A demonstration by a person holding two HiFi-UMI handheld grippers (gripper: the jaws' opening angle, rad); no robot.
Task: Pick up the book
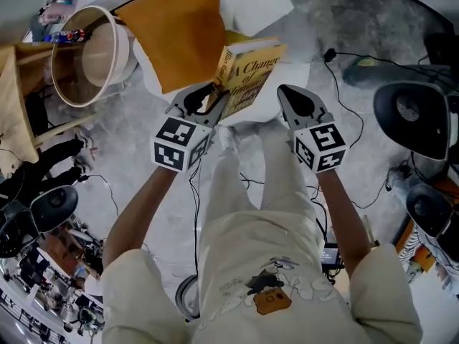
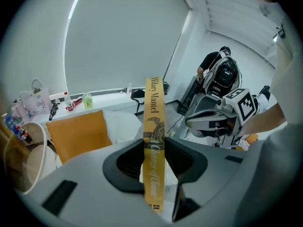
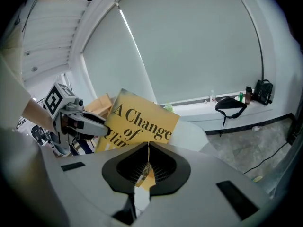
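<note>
orange cushion (image 1: 172, 34) and basket (image 1: 90, 52) close left of book (image 1: 251, 67), cables (image 1: 331, 54) across floor (image 1: 337, 13) right

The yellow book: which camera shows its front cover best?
The right gripper view: the book faces it, with the title large. The head view shows the cover smaller and tilted. The left gripper view shows only its spine, clamped by the fingers of the left gripper.
</note>
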